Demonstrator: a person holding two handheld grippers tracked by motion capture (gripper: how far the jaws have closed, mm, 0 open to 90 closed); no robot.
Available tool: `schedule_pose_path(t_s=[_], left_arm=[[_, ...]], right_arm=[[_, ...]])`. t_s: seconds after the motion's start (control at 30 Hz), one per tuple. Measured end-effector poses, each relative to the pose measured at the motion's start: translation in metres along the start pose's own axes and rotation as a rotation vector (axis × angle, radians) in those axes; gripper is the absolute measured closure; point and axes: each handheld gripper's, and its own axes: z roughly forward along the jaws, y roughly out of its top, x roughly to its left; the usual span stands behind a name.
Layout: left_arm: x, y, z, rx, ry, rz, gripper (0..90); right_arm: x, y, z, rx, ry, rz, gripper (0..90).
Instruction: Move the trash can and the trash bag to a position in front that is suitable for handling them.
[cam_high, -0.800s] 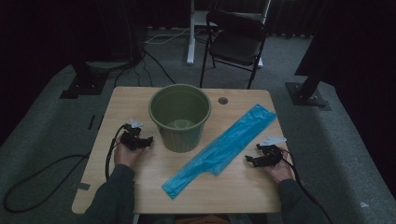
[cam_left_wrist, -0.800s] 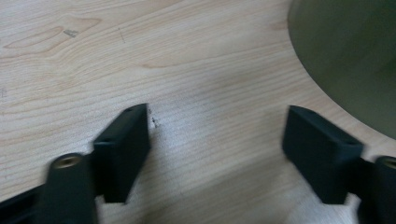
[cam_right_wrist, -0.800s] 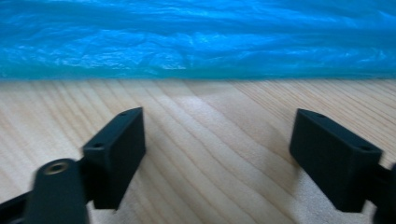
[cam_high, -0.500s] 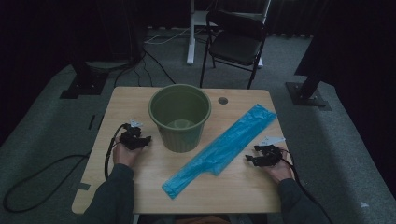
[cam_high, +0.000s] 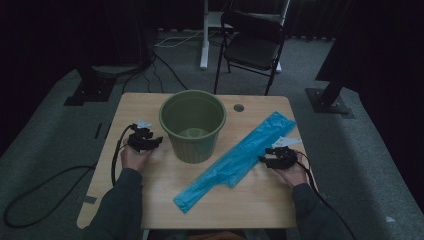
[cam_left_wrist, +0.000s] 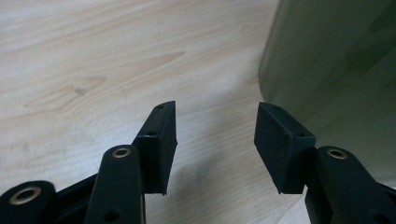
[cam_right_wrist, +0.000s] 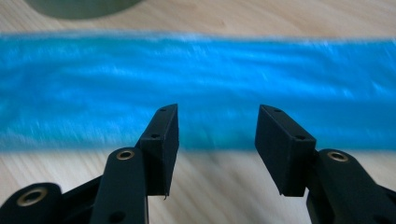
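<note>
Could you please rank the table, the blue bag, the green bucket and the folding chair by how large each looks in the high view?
1. Table
2. Blue bag
3. Green bucket and folding chair: they look alike, and the chair stands farther away, so I would not rank them.

Dim room, grey carpet (cam_high: 45, 145), black chair (cam_high: 252, 47)

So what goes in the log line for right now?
left gripper: open, beside bin | right gripper: open, facing blue bag | nothing held
</note>
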Motion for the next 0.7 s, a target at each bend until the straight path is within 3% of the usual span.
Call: schedule_pose_path(t_s=[0.03, 0.17, 0.37, 0.57, 0.7], left_arm=[[-0.001, 0.002, 0.0, -0.004, 0.001, 0.001, 48.6], [-0.001, 0.01, 0.001, -0.013, 0.006, 0.003, 48.6], [-0.001, 0.022, 0.001, -0.042, -0.006, -0.02, 49.3], [-0.007, 0.027, 0.001, -0.066, -0.028, -0.005, 50.4], [-0.011, 0.028, 0.0, -0.076, -0.017, 0.009, 53.7]], right_arm=[[0.003, 0.011, 0.004, -0.014, 0.007, -0.003, 49.7], [0.006, 0.026, 0.01, -0.022, 0.012, -0.013, 49.8], [0.014, 0.066, 0.031, -0.04, 0.041, -0.018, 49.0], [0.018, 0.087, 0.045, -0.049, 0.05, -0.007, 49.0], [0.02, 0.094, 0.049, -0.078, 0.066, 0.017, 49.1]])
